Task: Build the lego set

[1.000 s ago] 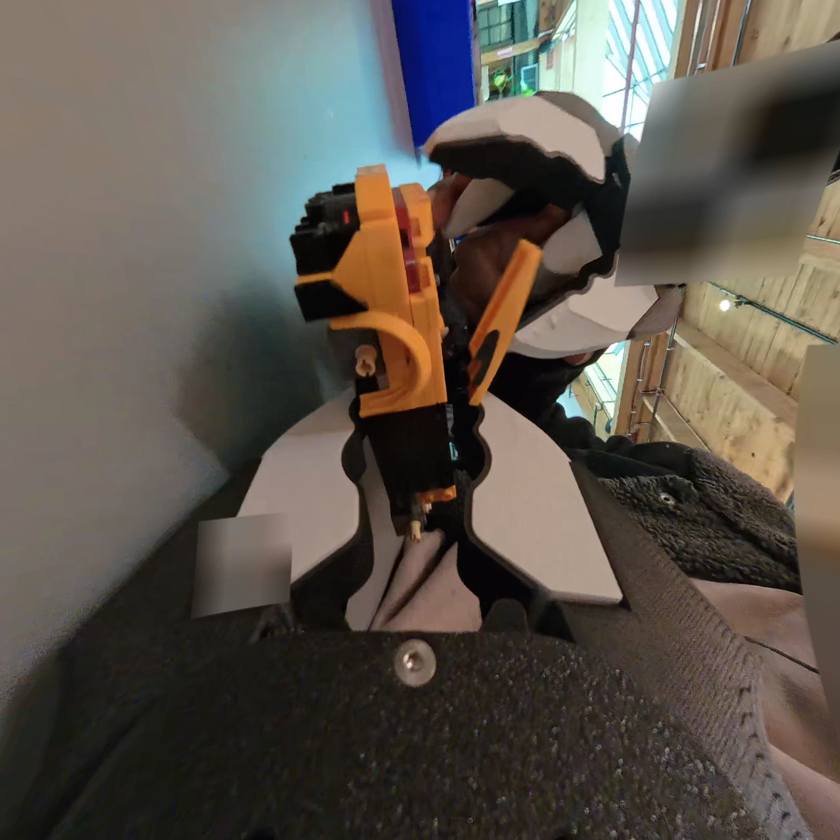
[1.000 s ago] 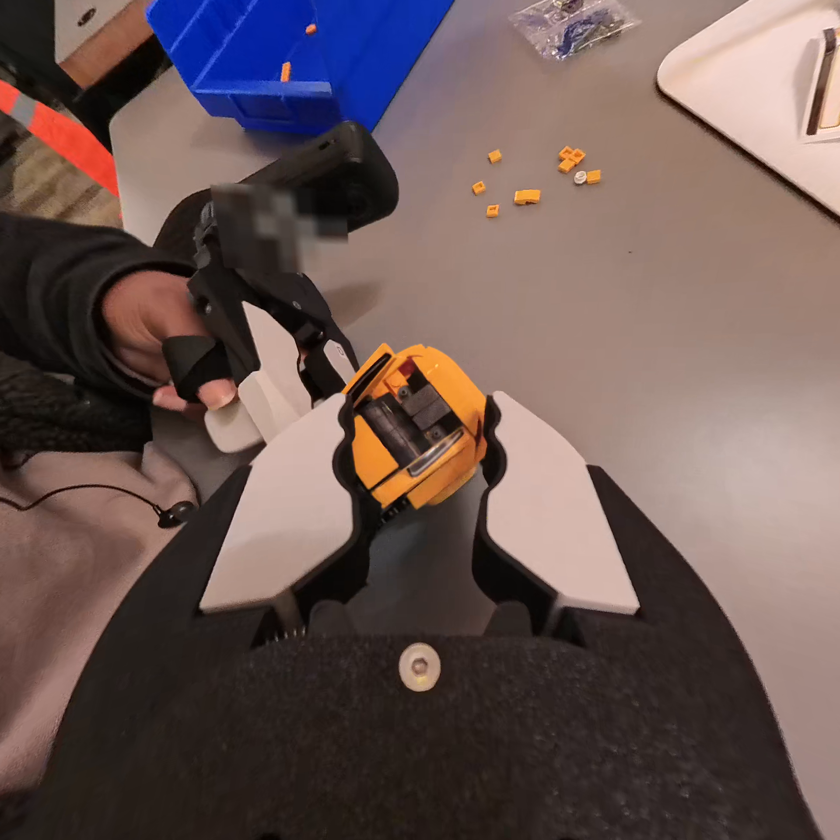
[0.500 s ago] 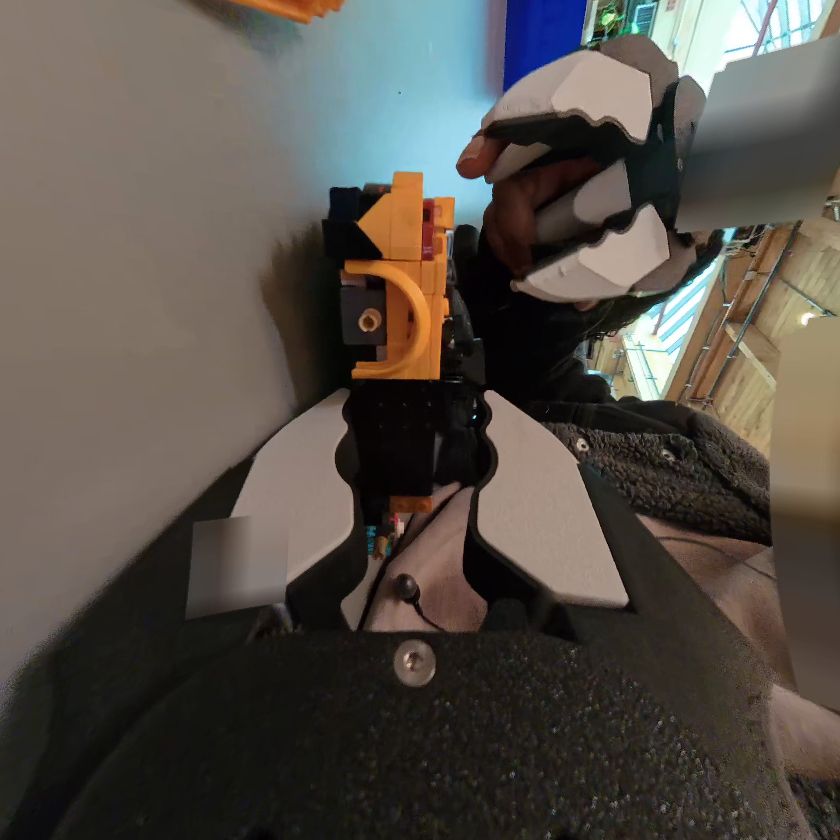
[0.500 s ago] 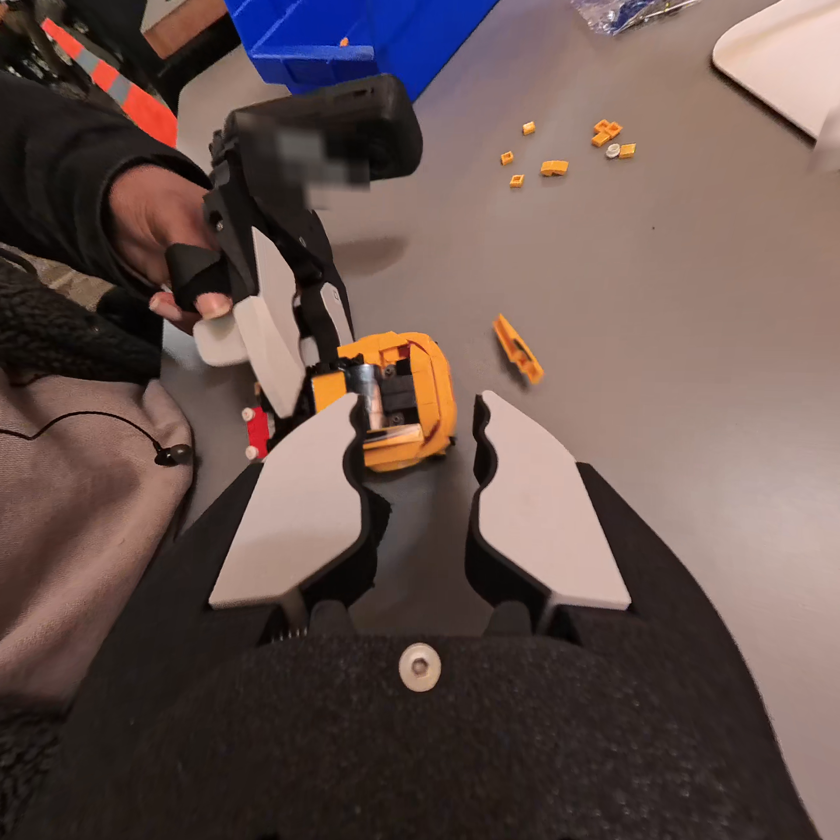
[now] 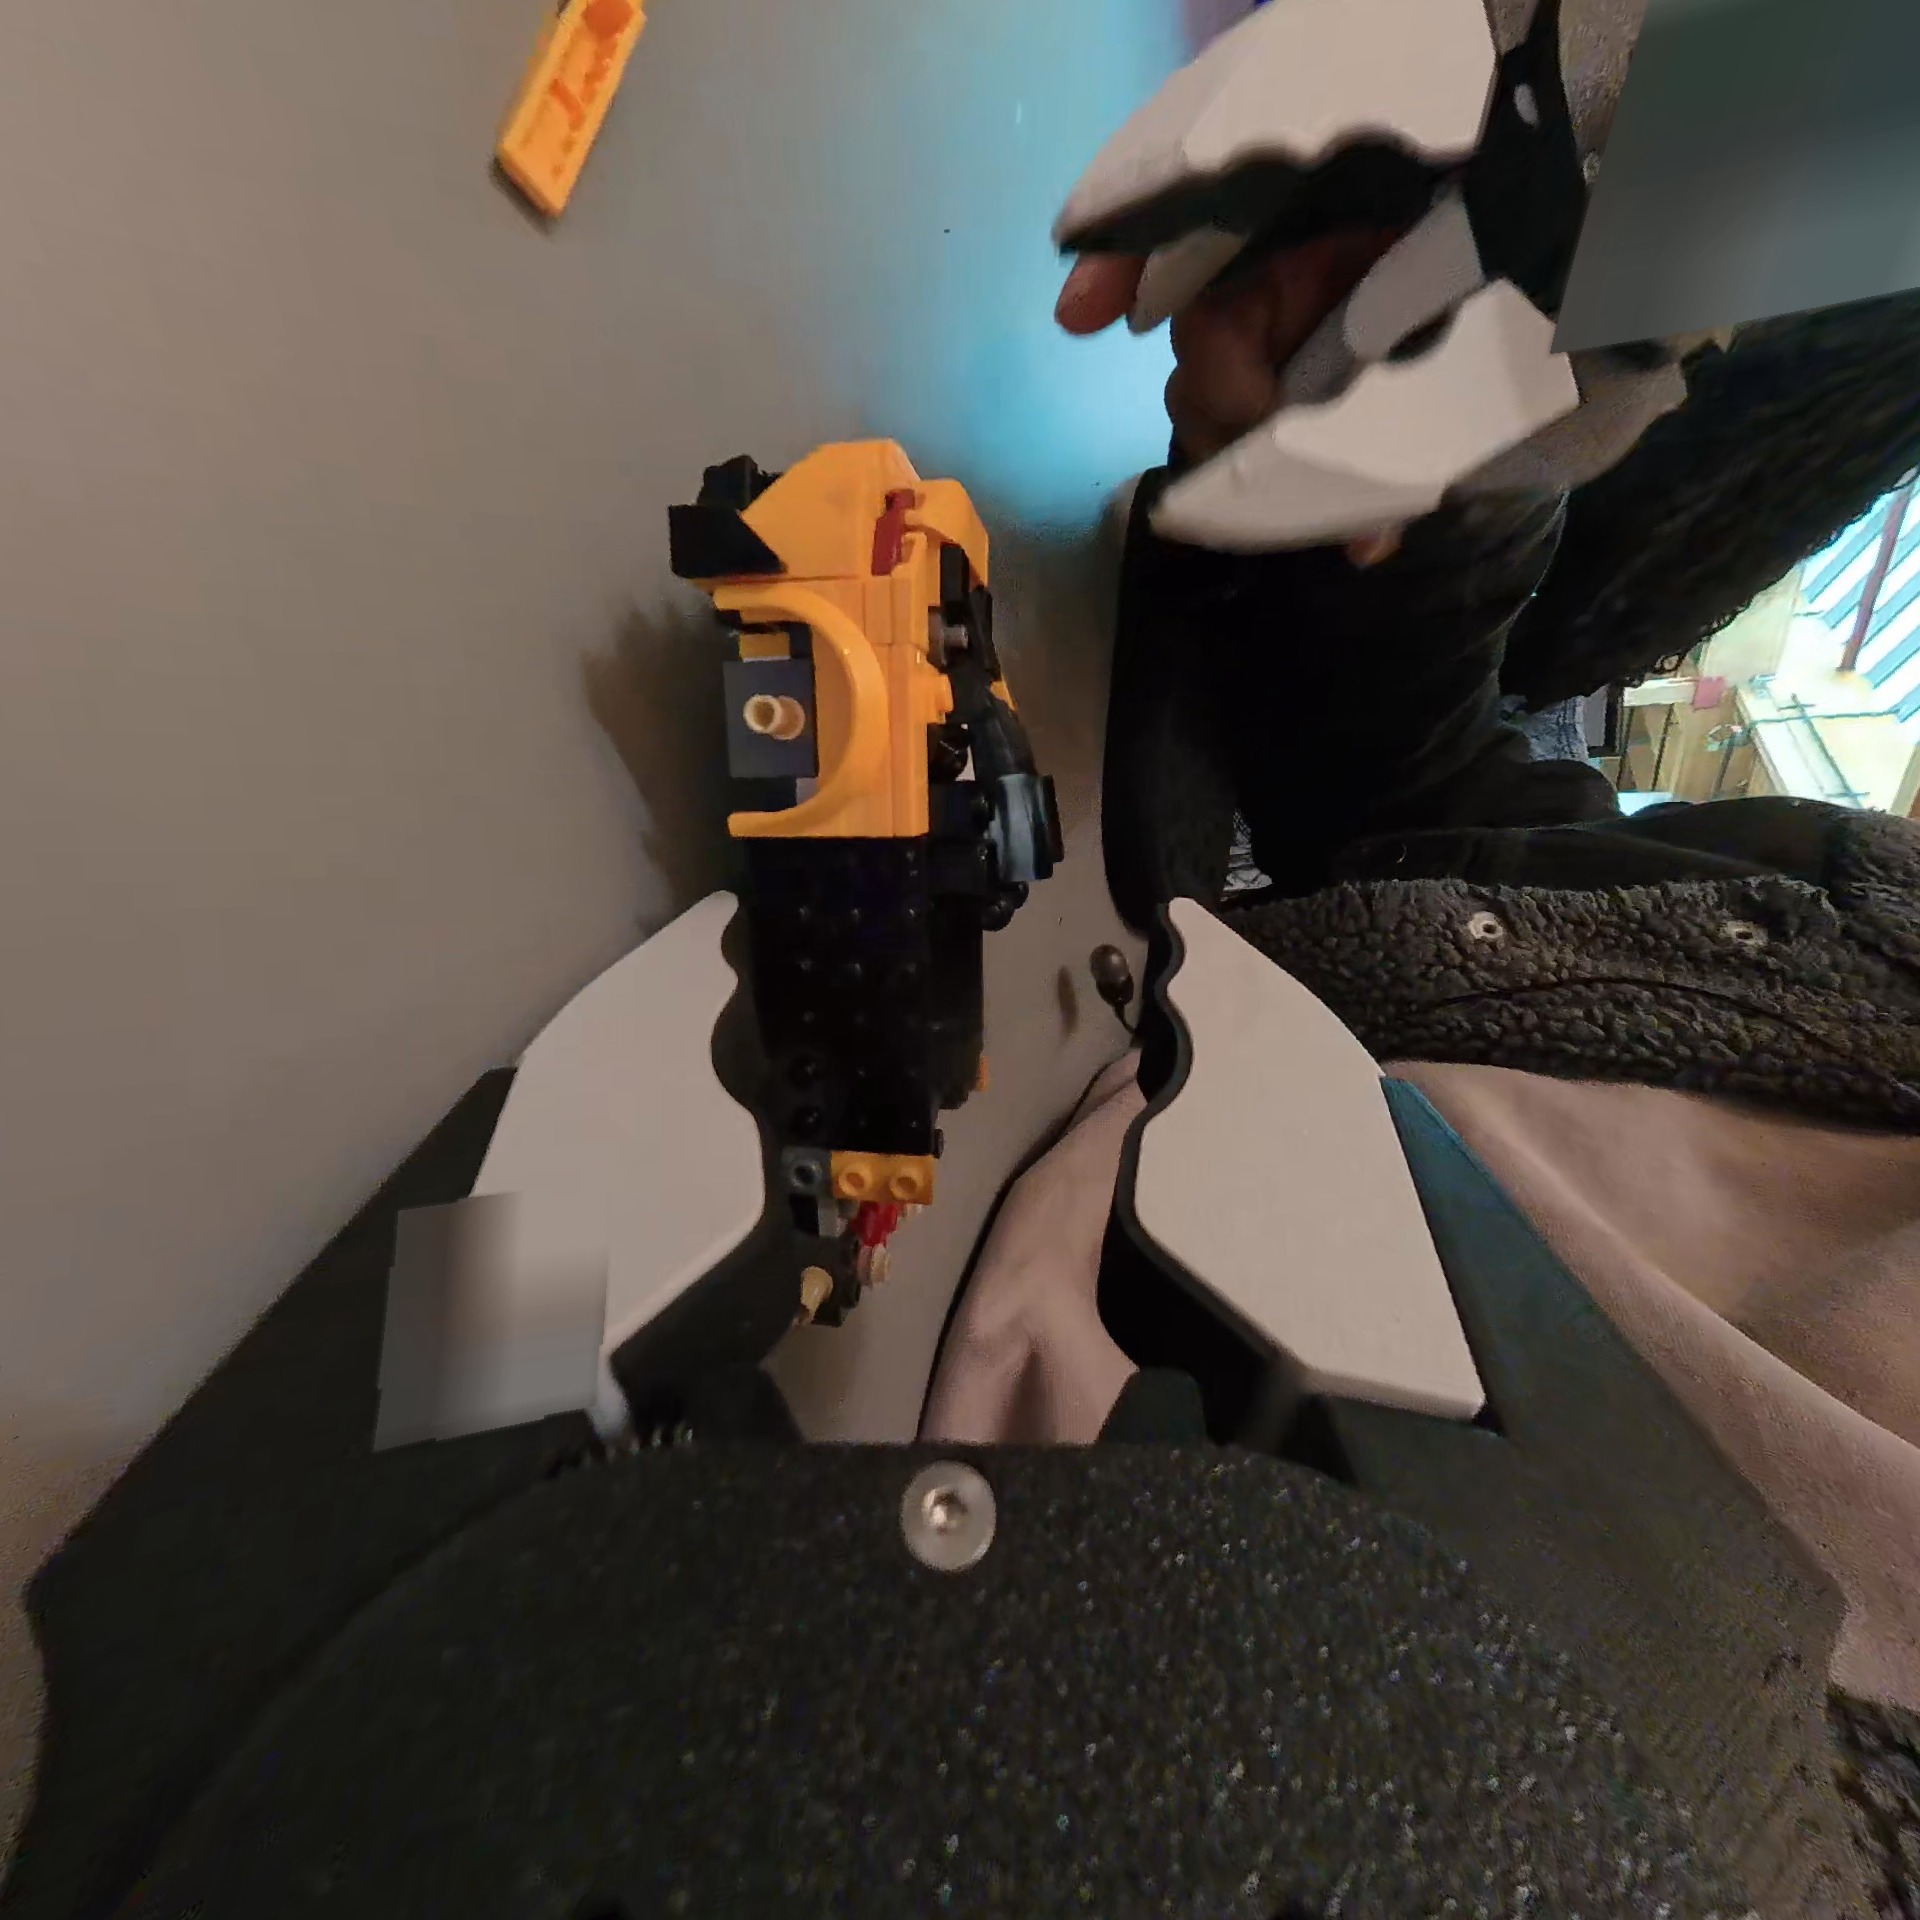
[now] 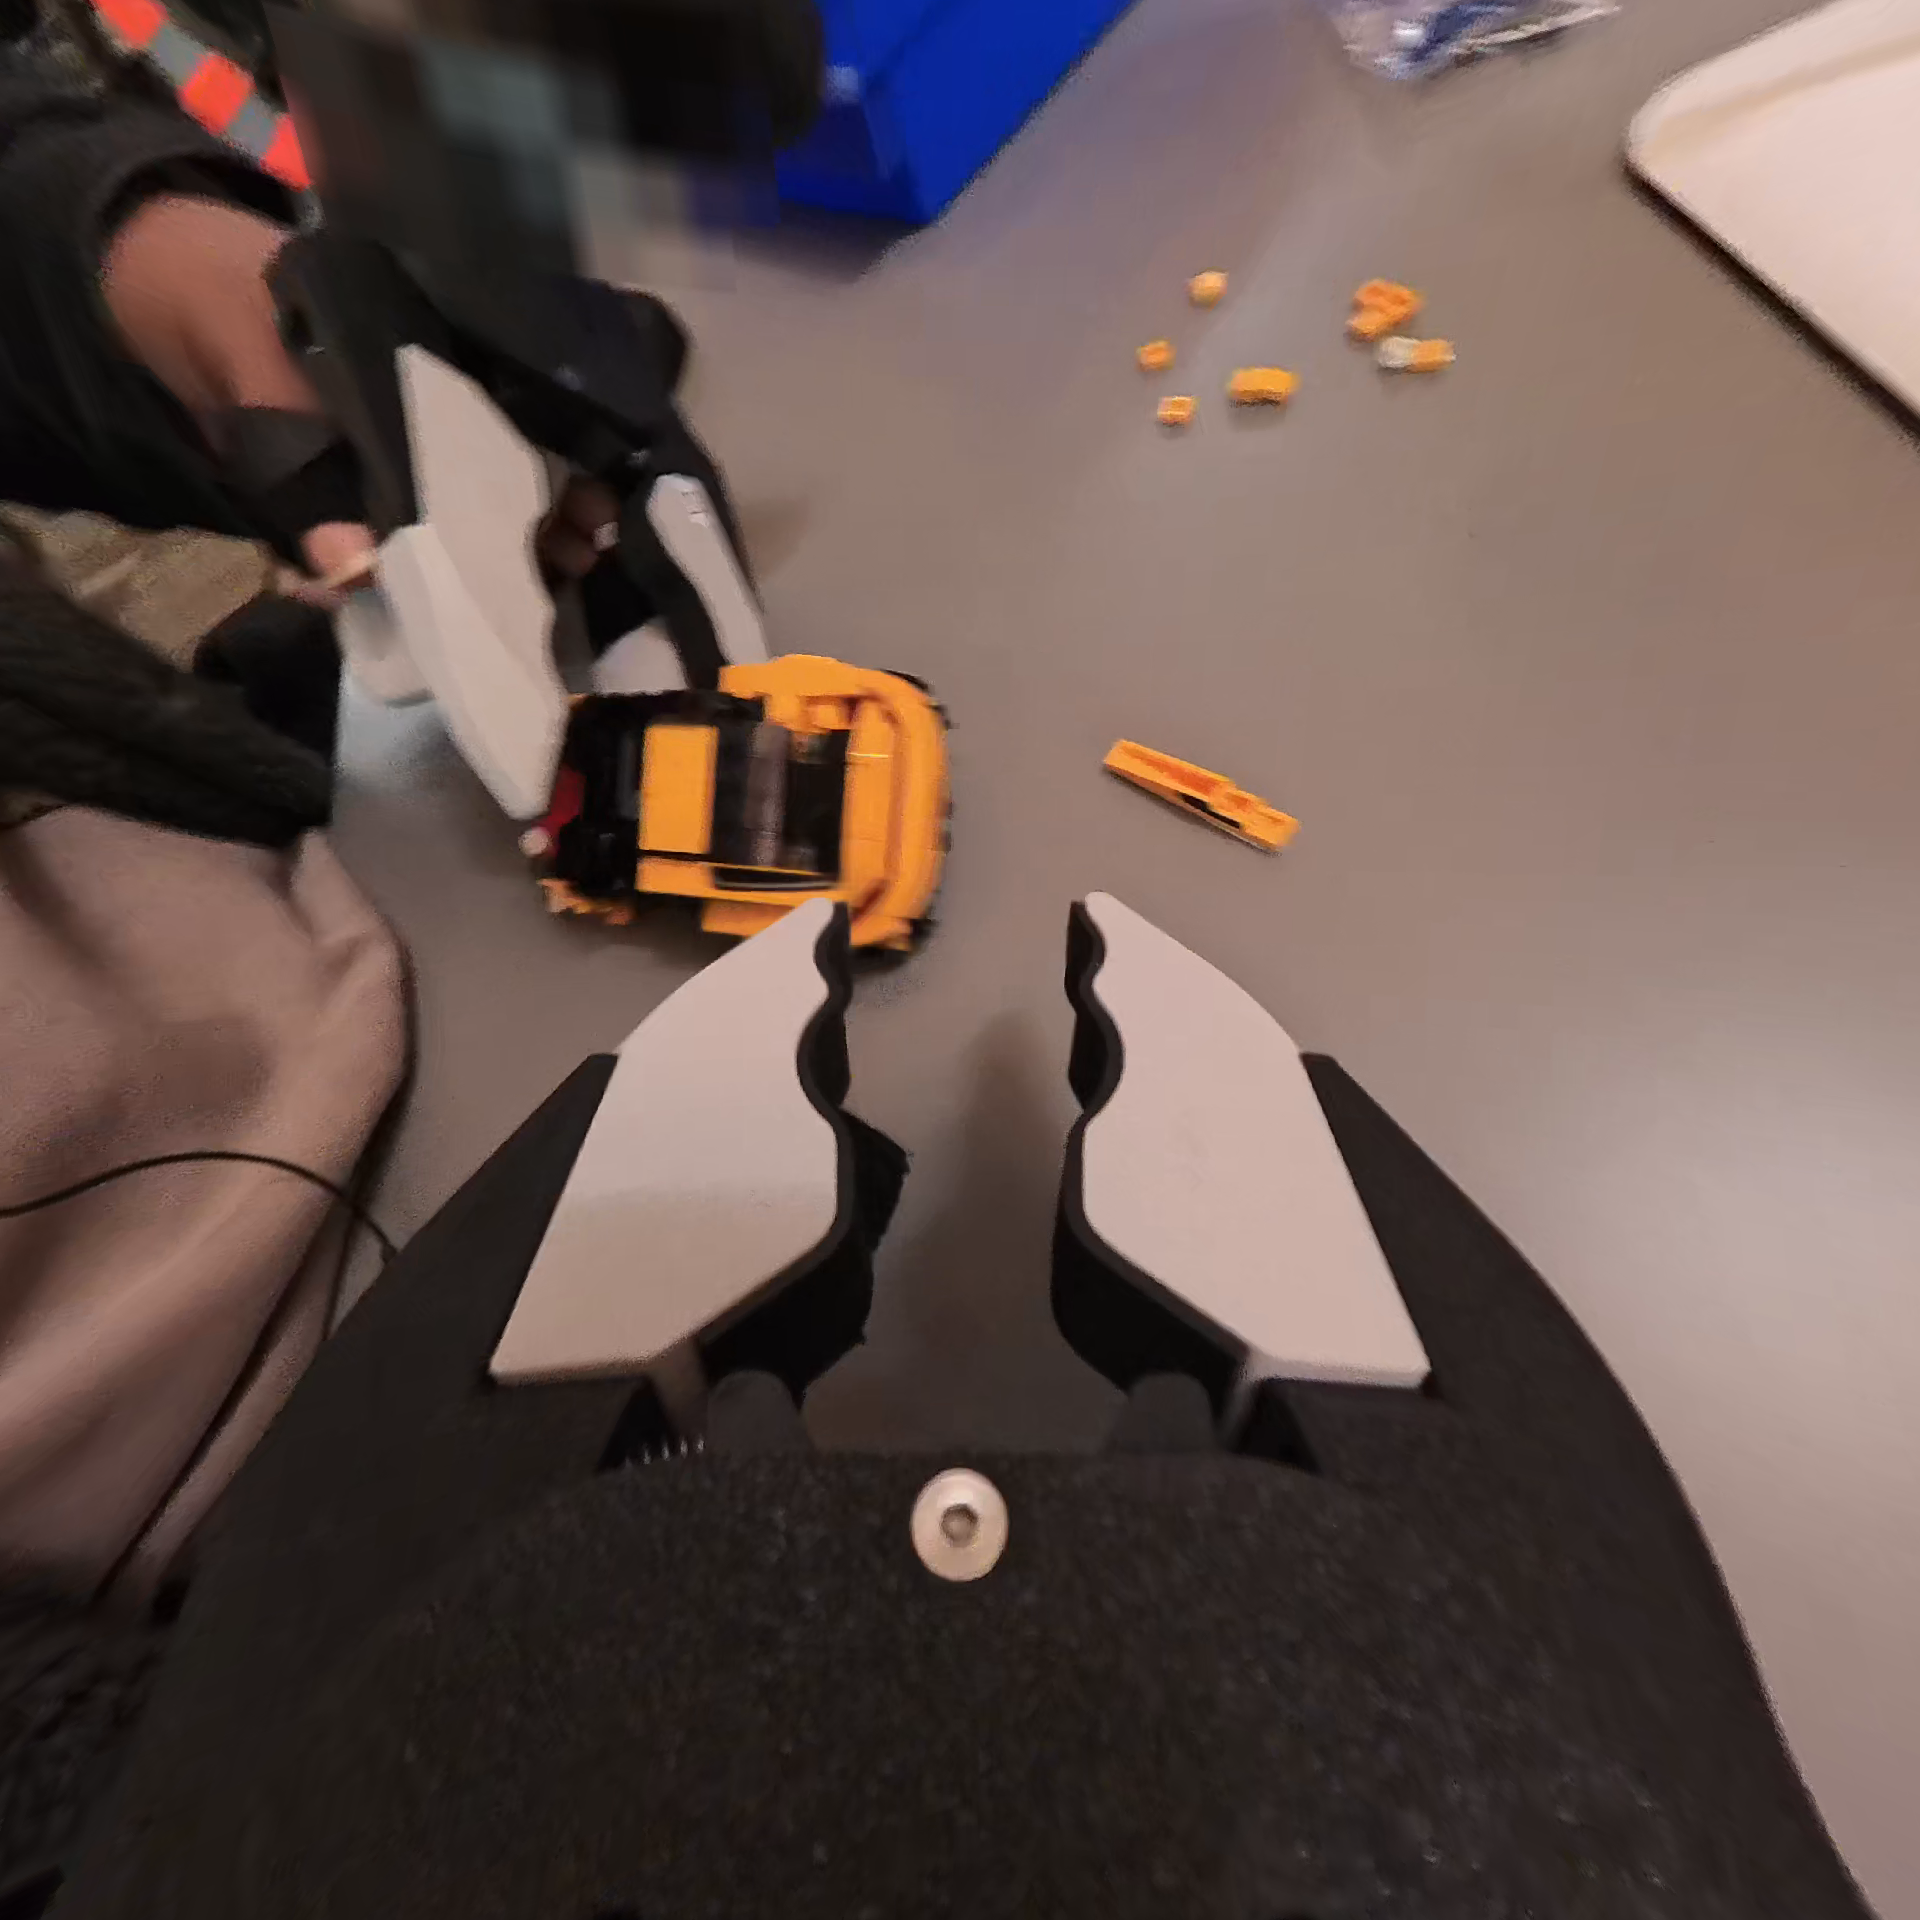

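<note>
An orange and black brick-built toy car [image 5: 862, 727] lies on the grey table [image 5: 260, 727]. My left gripper [image 5: 951, 914] is open around its black rear part. The left finger [image 5: 644, 1091] is against the car, and a clear gap separates the car from the right finger [image 5: 1278, 1143]. In the right wrist view the car [image 6: 769, 790] lies just ahead and left of my right gripper [image 6: 956, 914], which is open, holds nothing and hovers over the table. The left gripper [image 6: 623, 707] shows there at the car's rear. The right gripper [image 5: 1132, 364] also shows in the left wrist view, above the car.
A long flat orange piece [image 6: 1200, 795] lies on the table right of the car. Several small orange bricks [image 6: 1262, 384] lie farther off. A blue bin [image 6: 935, 94] stands at the back, a white tray [image 6: 1787, 208] at the far right. A person's beige lap [image 6: 156, 1039] is at left.
The car went from held up between both grippers to lying on the table. The right gripper let go and drew back. The long orange piece dropped onto the table. The left gripper opened wide.
</note>
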Tool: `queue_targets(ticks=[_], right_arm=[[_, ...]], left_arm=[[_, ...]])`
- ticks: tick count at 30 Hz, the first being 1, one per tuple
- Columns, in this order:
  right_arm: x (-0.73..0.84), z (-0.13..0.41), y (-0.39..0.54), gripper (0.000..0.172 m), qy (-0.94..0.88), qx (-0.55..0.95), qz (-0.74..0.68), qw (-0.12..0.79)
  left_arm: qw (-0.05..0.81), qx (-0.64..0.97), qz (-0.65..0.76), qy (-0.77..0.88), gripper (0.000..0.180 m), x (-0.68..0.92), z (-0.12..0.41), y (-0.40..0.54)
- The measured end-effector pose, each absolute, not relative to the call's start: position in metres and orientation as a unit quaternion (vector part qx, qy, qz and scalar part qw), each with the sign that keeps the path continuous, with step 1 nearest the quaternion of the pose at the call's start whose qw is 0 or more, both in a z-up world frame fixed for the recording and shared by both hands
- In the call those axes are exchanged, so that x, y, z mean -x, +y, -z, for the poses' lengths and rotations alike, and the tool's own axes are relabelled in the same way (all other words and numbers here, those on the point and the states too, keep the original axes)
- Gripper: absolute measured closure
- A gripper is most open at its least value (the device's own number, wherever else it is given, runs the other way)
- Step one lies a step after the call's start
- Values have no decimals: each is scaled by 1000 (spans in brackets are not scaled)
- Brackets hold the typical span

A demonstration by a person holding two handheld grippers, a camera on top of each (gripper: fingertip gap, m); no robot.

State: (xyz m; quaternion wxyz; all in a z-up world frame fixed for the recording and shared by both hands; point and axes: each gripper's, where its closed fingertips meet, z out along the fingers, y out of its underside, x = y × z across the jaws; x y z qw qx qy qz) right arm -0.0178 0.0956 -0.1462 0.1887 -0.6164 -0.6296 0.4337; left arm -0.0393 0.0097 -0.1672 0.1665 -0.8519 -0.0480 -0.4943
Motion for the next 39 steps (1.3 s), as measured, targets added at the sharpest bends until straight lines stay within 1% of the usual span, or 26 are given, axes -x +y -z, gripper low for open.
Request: queue_targets(ticks=[1, 2, 6, 7, 8, 10, 14, 18, 23, 28, 29, 34, 39], right_arm=[[18, 144, 84, 129, -650, 596, -435, 180], [20, 143, 73, 121, -670, 580, -427, 179], [24, 164, 51, 82, -725, 578, -319, 197], [25, 170, 51, 79, -726, 585, -300, 203], [26, 175, 51, 79, -721, 593, -292, 208], [27, 182, 50, 86, -716, 599, -294, 206], [20, 185, 54, 87, -722, 596, -305, 174], [13, 189, 59, 88, -741, 588, -296, 132], [14, 191, 63, 87, -767, 569, -272, 116], [14, 174, 65, 86, -752, 571, -311, 105], [14, 169, 69, 87, -746, 575, -319, 107], [24, 153, 90, 105, -714, 605, -333, 117], [38, 161, 96, 106, -725, 614, -299, 85]], left_arm=[[170, 852, 494, -43, 110, 37, 167, 11], [173, 852, 493, -38, 111, 35, 167, 13], [186, 838, 511, -45, 113, 26, 163, 21], [188, 834, 517, -44, 113, 22, 162, 22], [190, 830, 522, -42, 112, 18, 161, 23], [187, 828, 527, -36, 107, 10, 162, 22], [199, 828, 523, -25, 107, 9, 162, 21], [232, 844, 484, -9, 109, 31, 160, 23], [271, 866, 419, 20, 115, 60, 162, 28], [287, 870, 397, 47, 119, 72, 163, 33], [288, 870, 397, 51, 120, 74, 164, 34], [291, 867, 397, 83, 123, 82, 170, 40], [326, 846, 406, 114, 131, 91, 171, 47]])
